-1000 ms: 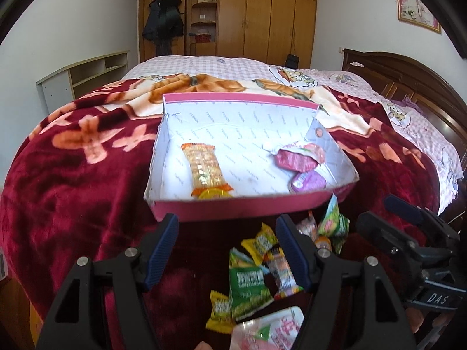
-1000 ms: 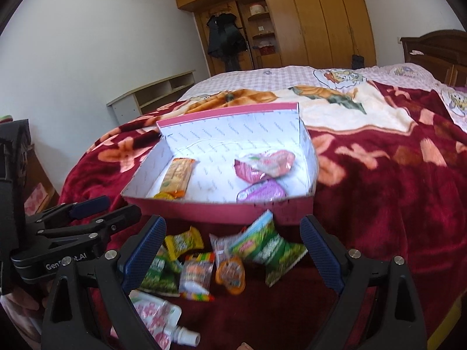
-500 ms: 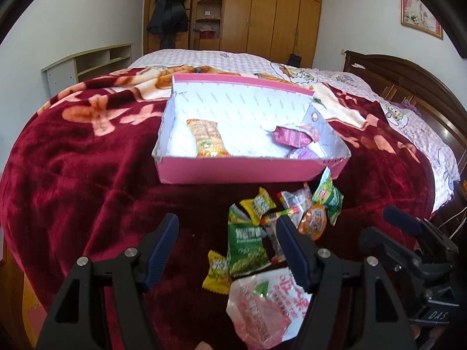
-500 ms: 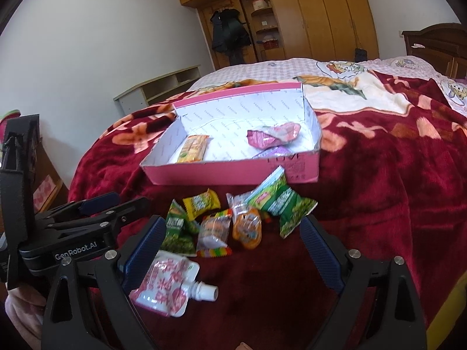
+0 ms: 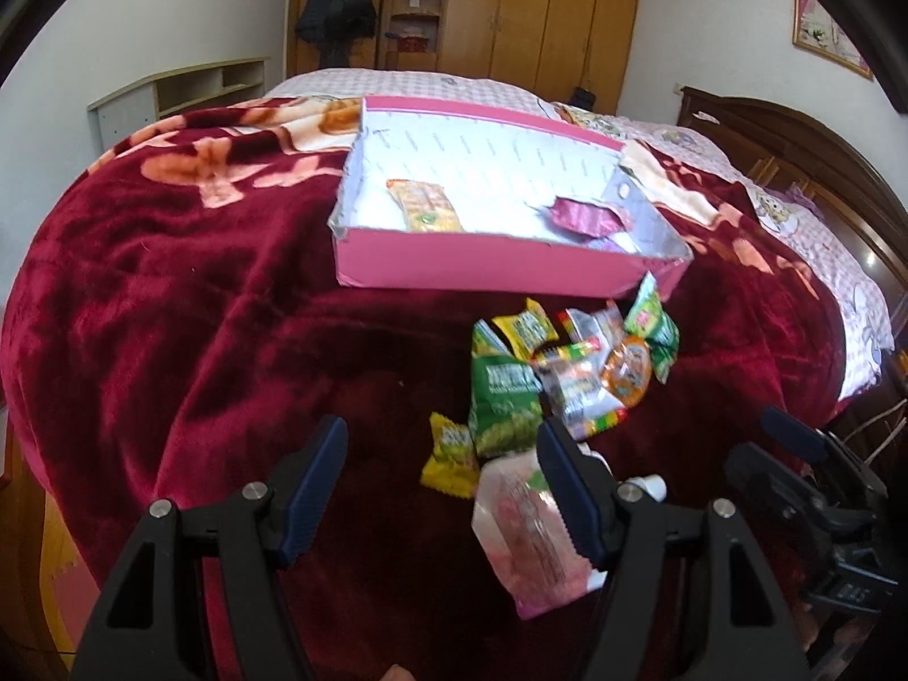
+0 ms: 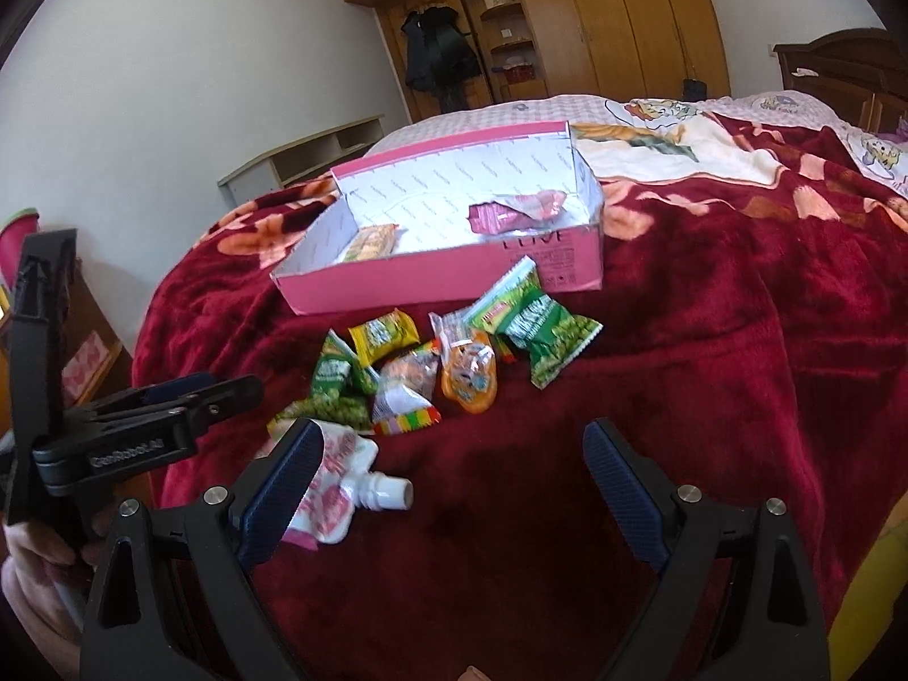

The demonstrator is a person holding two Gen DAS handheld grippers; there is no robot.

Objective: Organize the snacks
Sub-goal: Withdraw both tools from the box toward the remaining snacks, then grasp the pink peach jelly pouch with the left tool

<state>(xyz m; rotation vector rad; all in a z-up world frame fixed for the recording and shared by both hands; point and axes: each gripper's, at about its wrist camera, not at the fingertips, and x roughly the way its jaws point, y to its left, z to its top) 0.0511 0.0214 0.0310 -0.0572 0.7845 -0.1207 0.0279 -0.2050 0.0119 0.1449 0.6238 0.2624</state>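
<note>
1. While both grippers have drawn back and sunk toward the near edge of the bed over the last second, the left gripper (image 5: 442,442) hangs with its jaws wide apart and nothing between them, over bare dark-red plush blanket (image 5: 170,312) at the left.
2. Further back, the shallow pink cardboard box with a white lining (image 5: 499,269) now shows its front wall more than its floor; an orange-yellow wrapped bar (image 5: 423,213) and a crumpled pink foil packet (image 5: 584,218) lie inside.
3. Just in front of the box, loose on the blanket, sits the heap of small snack packets (image 6: 431,363): green pea bags, yellow sachets, an orange jelly cup.
4. Nearest, a pink-and-white spouted drink pouch (image 6: 340,488), which the retreat has brought fully into sight, lies beside the heap.
5. At the right, the right gripper (image 6: 454,476) also stands wide and empty, its left pad over the pouch without pressing it.
6. Most snacks remain outside the box, so the sorting looks barely begun; the pouch seems the handiest next pick.
</note>
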